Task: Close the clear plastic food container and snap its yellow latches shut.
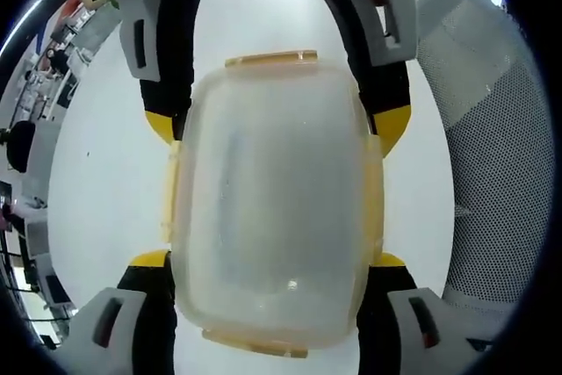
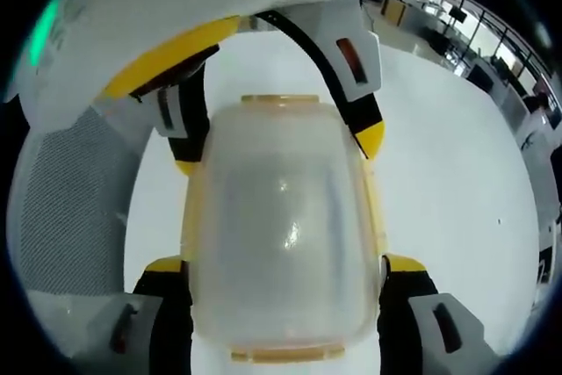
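1. Closest to your lenses sits the clear, rounded-rectangular plastic food container (image 1: 272, 208), frosted lid on top, resting on the plain white tabletop (image 1: 105, 191); it lies squarely between the jaws of both tongs, which come at it from opposite ends.
2. Your left gripper (image 1: 272, 261) has its yellow-tipped jaws apart, one on either long side of the box, just beside the walls. Whether the tips press the plastic I cannot tell. Straddling it this way likely keeps the box from sliding while the latches get pushed.
3. Your right gripper (image 2: 285, 265) stands the same way in the right gripper view: jaws spread, flanking the container (image 2: 281, 226), nothing clamped.
4. Yellow latch flaps (image 1: 272, 59) show at the far end, at the near end, and along both long sides. The lid appears seated; whether any flap has clicked down I cannot tell, so judge the snapping as yet to be confirmed.
5. Beyond your left gripper's right jaw stands a grey mesh chair back (image 1: 492, 182), well clear of the work.
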Demonstrator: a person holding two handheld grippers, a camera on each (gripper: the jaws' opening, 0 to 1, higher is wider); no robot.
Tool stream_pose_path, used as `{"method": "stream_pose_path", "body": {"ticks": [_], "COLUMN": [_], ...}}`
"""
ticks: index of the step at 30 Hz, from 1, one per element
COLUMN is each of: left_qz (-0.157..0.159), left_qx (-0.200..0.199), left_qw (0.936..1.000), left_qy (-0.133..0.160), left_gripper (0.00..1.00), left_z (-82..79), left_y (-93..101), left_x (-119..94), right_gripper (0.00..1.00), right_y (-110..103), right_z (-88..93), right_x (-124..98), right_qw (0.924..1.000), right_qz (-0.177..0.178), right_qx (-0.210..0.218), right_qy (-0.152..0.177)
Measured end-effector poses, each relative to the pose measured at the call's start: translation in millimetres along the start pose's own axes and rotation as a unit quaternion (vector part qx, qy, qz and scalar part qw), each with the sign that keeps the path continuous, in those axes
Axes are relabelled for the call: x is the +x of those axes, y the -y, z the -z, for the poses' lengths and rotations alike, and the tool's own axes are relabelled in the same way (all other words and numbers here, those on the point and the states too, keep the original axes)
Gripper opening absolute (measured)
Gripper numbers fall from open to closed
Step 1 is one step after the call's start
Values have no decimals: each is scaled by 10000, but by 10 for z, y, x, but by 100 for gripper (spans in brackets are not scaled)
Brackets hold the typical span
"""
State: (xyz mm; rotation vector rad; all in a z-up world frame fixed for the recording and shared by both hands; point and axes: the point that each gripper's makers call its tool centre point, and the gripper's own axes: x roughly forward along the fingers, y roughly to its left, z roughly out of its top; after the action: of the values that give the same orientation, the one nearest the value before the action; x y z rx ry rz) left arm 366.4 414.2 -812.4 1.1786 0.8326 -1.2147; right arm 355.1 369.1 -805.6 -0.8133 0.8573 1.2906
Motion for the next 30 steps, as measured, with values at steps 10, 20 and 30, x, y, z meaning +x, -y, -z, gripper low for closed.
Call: {"method": "stream_pose_path", "body": {"ticks": [10,20,30], "left_qz": [33,130,407], "left_qx": [-51,-63,-157], "left_qw": [9999,9998,9986], "left_qy": [137,101,292], "left_gripper": [86,87,91], "left_z": [-32,-43,-60], "left_y": [-130,-195,-253], "left_x": [29,58,97], "right_gripper": [89,89,89], "right_y": [121,194,263], "right_z": [7,10,16], "right_x": [-4,-11,-17], "right_qw": [10000,10000,9999], "right_qz": [-3,-19,-29], "right_qx": [-17,-45,-51], "right_qy": [31,51,127]}}
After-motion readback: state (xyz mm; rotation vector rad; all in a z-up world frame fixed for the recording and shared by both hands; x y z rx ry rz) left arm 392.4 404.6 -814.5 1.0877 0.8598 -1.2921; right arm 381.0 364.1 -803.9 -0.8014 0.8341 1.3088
